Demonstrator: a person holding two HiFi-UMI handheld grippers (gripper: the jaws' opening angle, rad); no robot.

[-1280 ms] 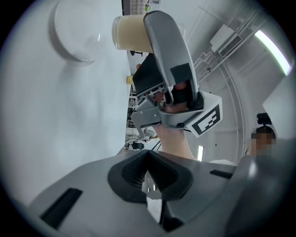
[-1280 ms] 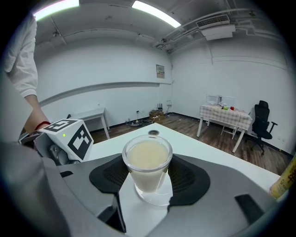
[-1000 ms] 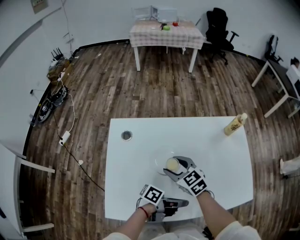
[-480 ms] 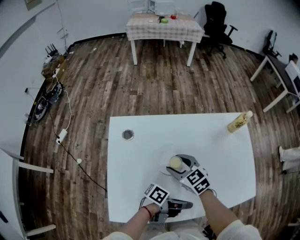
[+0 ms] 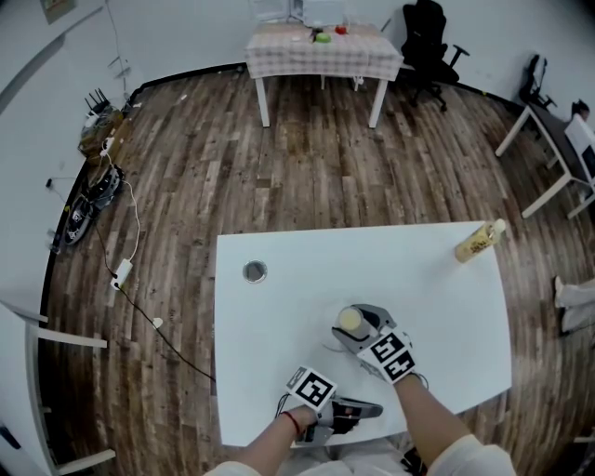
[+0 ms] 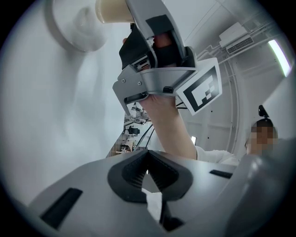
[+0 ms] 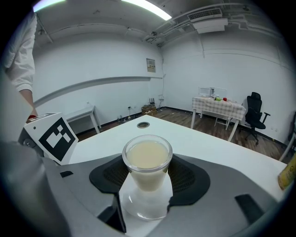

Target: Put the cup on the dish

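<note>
Right tool [image 7: 147,178] is clamped on the cup [image 7: 147,157] and has nudged it from the dish's [image 7: 141,210] right side to roughly centre. The cup base now looks down in the dish, mid-desk [image 5: 279,307]. Left tool [image 6: 148,175] has its jaws together, empty, at the near edge, so I'd say only the release is left.

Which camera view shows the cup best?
The right gripper view: the cup sits in the centre, close up, with its rim and cream contents clear. The head view shows the cup small, from above. The left gripper view catches only part of it at the top edge.
</note>
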